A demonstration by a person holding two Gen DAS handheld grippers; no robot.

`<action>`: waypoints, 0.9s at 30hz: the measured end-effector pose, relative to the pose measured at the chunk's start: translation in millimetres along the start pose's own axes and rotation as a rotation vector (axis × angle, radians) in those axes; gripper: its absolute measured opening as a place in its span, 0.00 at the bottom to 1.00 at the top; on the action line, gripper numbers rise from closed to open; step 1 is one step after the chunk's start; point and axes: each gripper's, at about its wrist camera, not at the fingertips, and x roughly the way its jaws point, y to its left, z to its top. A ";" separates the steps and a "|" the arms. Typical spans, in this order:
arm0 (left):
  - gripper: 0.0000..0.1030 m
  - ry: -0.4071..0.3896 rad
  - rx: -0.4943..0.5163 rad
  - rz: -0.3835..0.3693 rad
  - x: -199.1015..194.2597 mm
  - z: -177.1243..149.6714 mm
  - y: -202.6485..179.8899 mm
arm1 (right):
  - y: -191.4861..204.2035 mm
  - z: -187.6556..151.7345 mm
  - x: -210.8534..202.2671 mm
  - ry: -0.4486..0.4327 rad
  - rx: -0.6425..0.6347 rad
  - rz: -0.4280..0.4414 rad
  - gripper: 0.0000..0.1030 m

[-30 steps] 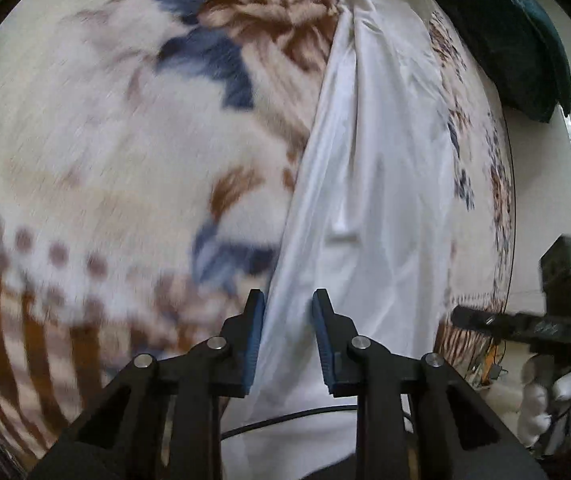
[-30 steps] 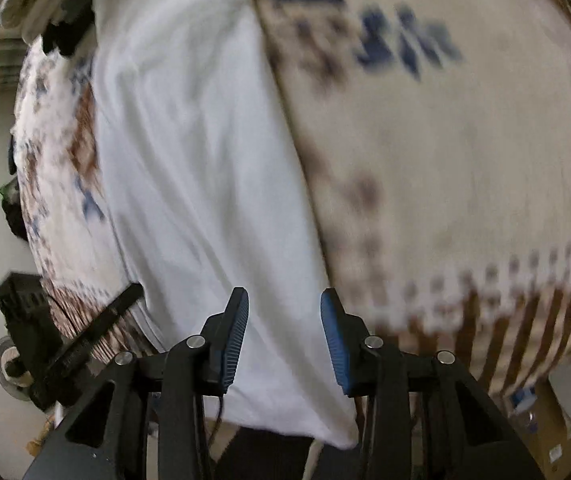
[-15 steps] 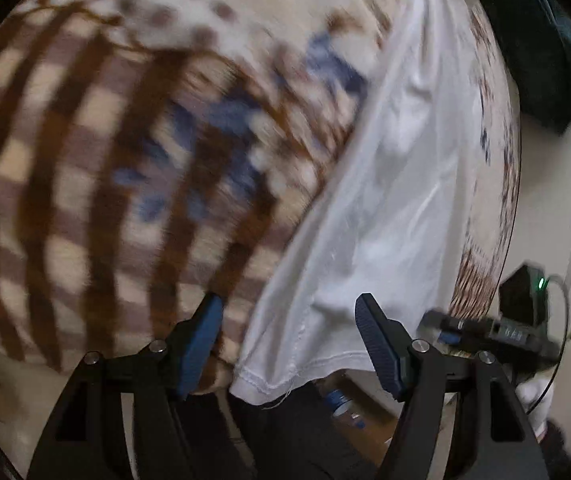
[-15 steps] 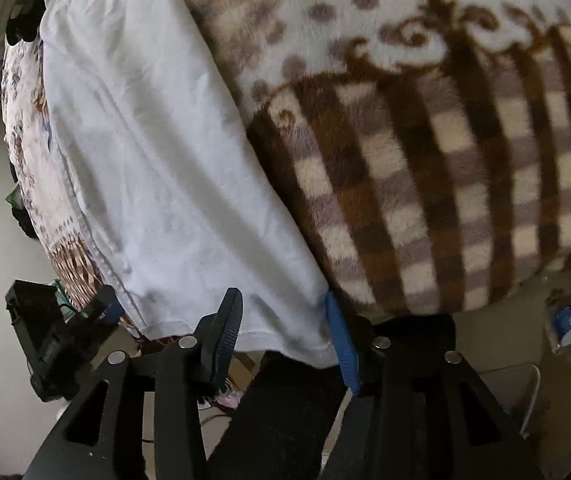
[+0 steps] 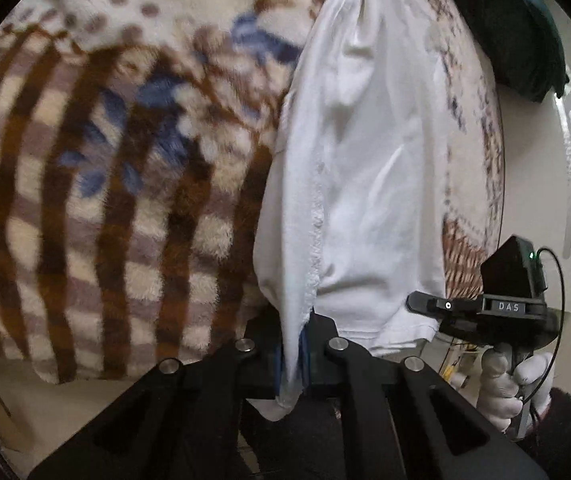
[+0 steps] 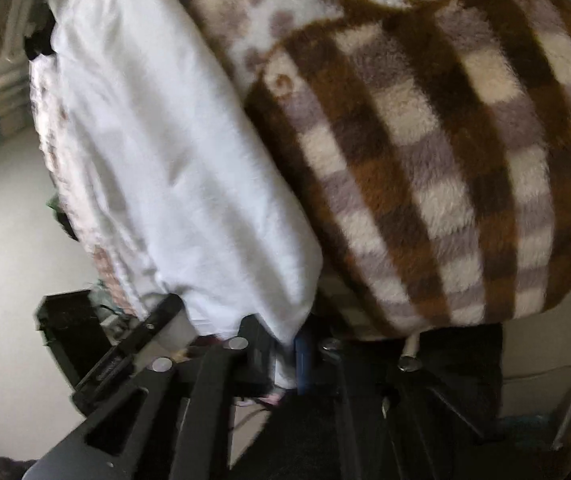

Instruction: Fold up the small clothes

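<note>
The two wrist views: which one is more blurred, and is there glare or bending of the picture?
Right wrist view: more smeared, white garment and blanket soft. Left wrist view: sharper, the garment's hem stitches readable, blanket a little soft. Both: strong fisheye bending, dark corners. No glare; even, soft light.

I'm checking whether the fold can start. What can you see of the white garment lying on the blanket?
The white garment is thin, soft knit cloth, lightly creased, with a stitched hem along its near edge. It lies lengthwise on the plush brown-checked, flowered blanket, its near end hanging past the blanket's edge. The left gripper is shut on one near corner, the right gripper on the other. Its far end is out of view.
</note>
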 end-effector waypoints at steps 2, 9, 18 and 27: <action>0.05 -0.008 -0.010 -0.015 -13.1 0.5 5.2 | -0.2 -4.4 -8.2 -0.005 0.004 0.041 0.07; 0.05 0.018 -0.033 0.019 -4.6 4.8 31.5 | -19.1 8.1 -7.3 0.034 0.001 -0.041 0.41; 0.05 0.043 -0.021 0.032 2.3 8.8 32.8 | -38.1 8.4 7.8 0.093 -0.005 0.025 0.44; 0.05 0.069 0.006 0.041 8.9 18.5 33.7 | -43.6 10.1 -12.7 0.064 -0.071 0.053 0.53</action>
